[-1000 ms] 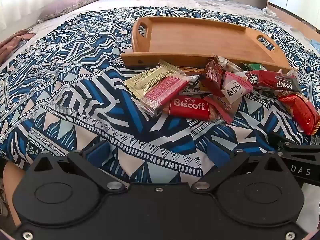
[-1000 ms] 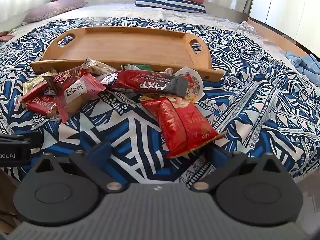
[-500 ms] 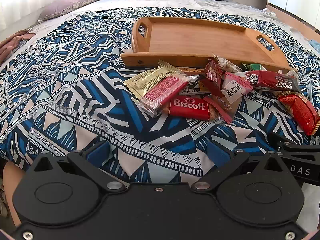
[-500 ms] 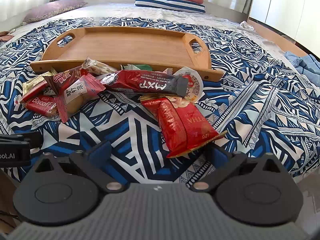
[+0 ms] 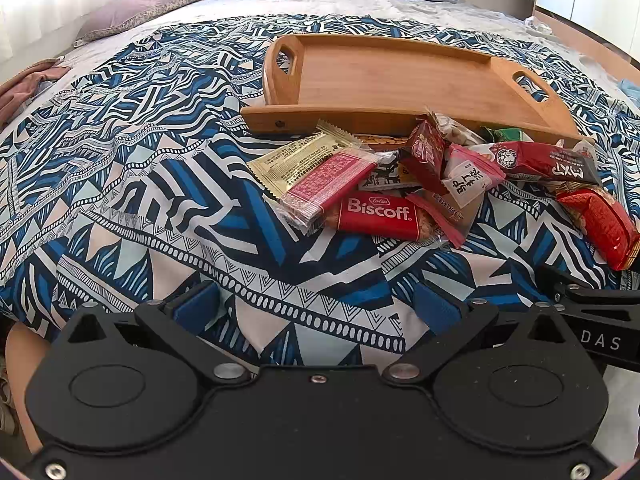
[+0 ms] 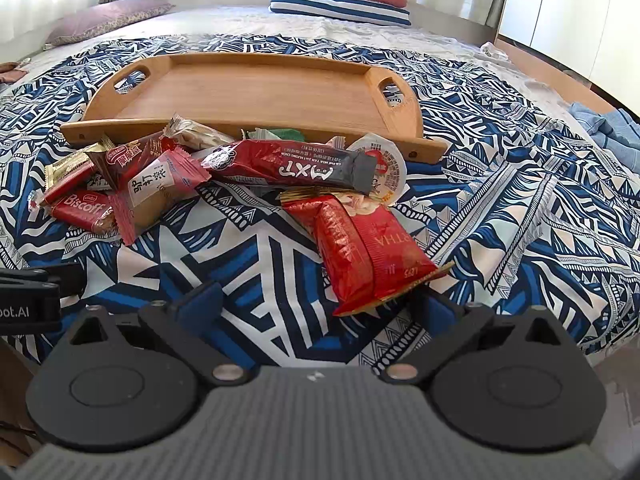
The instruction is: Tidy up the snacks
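None of the snacks [image 6: 248, 176] sit on the tray [image 6: 260, 92] yet; all lie heaped on the bedspread [image 5: 120, 208] just near it. Both the left gripper [image 5: 316, 308] and right gripper [image 6: 316, 304] gape wide, holding nothing.

Black gripper [image 5: 316, 308], blue fingertips [image 5: 196, 310]
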The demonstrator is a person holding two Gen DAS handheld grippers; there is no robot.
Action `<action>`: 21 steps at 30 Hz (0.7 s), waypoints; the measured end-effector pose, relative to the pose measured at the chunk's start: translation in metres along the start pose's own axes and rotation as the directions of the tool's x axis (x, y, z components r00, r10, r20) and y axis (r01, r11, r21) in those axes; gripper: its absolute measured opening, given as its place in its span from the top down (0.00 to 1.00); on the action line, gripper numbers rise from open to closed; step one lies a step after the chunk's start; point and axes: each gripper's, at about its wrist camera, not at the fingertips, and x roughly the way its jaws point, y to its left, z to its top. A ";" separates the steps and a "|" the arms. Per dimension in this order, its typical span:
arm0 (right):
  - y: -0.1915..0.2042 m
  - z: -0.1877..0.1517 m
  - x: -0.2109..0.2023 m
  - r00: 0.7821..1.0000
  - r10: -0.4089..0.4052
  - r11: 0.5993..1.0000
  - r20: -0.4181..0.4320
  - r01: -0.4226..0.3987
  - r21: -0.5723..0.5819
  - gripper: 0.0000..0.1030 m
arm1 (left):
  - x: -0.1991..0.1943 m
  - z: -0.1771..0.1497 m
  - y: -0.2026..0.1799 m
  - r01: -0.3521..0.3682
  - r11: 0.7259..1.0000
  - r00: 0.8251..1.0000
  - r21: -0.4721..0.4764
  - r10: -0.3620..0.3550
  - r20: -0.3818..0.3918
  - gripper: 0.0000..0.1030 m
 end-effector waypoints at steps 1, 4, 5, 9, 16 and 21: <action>0.000 0.000 0.000 1.000 0.000 1.000 0.000 0.000 0.001 0.00 | 0.000 0.000 0.000 0.000 1.000 1.000 0.000 0.000 0.000 0.00; 0.000 0.000 0.000 1.000 0.000 1.000 0.000 0.000 0.001 0.00 | 0.001 0.003 0.001 0.000 1.000 1.000 0.000 0.000 0.001 0.00; 0.000 0.000 0.000 1.000 0.000 1.000 0.000 0.000 0.001 0.00 | 0.001 0.003 0.001 0.000 1.000 1.000 0.000 0.000 0.000 0.00; 0.000 0.000 0.000 1.000 0.000 1.000 0.000 0.000 0.001 0.00 | 0.001 0.002 0.001 0.000 1.000 1.000 0.000 0.000 0.001 0.00; 0.000 0.000 0.000 1.000 0.000 1.000 0.000 0.000 0.000 0.00 | 0.001 0.003 0.001 0.000 1.000 1.000 0.000 0.000 0.001 0.00; 0.000 0.000 0.000 1.000 0.000 1.000 0.000 0.000 0.001 0.00 | 0.001 0.002 0.001 0.000 1.000 1.000 0.000 0.000 0.002 0.00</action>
